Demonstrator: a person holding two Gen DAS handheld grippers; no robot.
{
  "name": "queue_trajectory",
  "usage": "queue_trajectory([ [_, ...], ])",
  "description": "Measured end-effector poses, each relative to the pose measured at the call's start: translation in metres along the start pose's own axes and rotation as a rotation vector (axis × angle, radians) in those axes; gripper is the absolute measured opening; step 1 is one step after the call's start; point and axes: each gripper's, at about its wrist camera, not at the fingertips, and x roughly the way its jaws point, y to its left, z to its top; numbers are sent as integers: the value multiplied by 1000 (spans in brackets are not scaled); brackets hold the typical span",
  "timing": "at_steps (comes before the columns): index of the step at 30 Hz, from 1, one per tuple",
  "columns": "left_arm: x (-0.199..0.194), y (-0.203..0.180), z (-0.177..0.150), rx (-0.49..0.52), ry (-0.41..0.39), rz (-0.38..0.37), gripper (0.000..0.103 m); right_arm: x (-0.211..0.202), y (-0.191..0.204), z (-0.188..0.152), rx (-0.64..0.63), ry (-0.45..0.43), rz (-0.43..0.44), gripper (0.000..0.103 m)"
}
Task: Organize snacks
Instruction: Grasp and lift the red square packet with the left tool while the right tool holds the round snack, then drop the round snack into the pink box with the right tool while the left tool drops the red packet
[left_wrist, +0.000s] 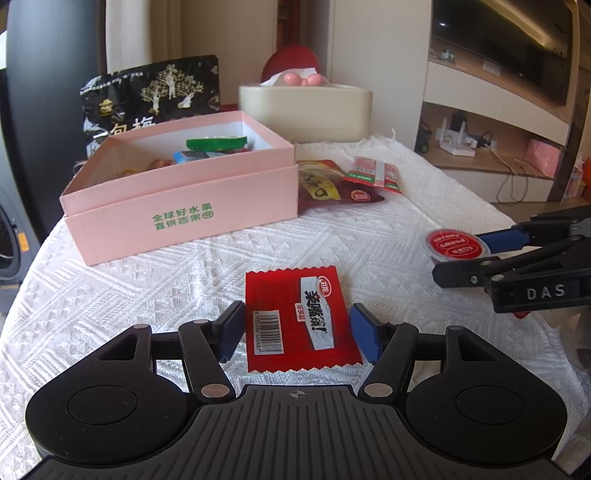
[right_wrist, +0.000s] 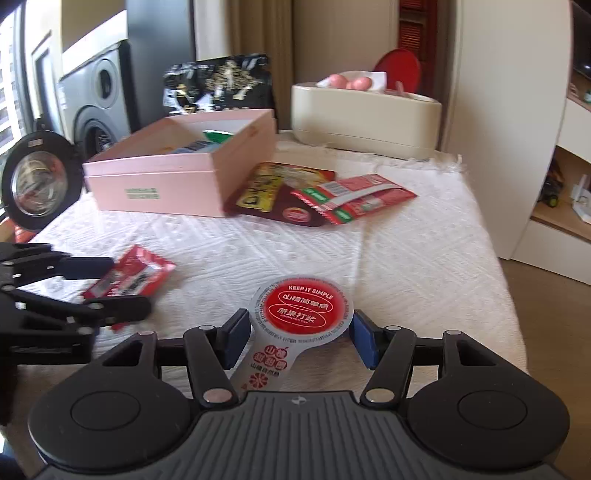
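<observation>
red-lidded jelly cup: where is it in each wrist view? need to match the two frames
Left wrist: the jelly cup sits at the right edge, mid-height, on the white cloth, between the jaws of the right gripper.
Right wrist: the same cup is bottom centre, between that gripper's jaws.
Shared landmark: the pink box, upper left in both views.

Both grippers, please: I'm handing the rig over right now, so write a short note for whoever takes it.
Left gripper: open, straddling the red snack packet on the white cloth.
Right gripper: pads against the round jelly cup, apparently gripping.
Done: several snacks already in the pink box.
Left: box these two, then the dark red pouch and red-green sachets beside the box.
</observation>
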Motion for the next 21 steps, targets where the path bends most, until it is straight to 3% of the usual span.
queue_trajectory([
  [10, -9, 4, -1, -37, -3, -12, 64, -20, 23, 13, -48, -4, 114, 59],
  [12, -22, 13, 3, -70, -18, -58, 57, -27, 29, 22, -64, -9, 157, 59],
  [13, -30, 22, 9, -91, -34, -73, 39, -31, 32, 29, -78, -18, 175, 59],
  [15, -47, 45, 31, -137, -96, -73, 40, -40, 40, 49, -113, -51, 204, 59],
  [21, -66, 105, 112, -144, -295, 78, 40, -45, 53, 151, -127, -216, 258, 59],
])
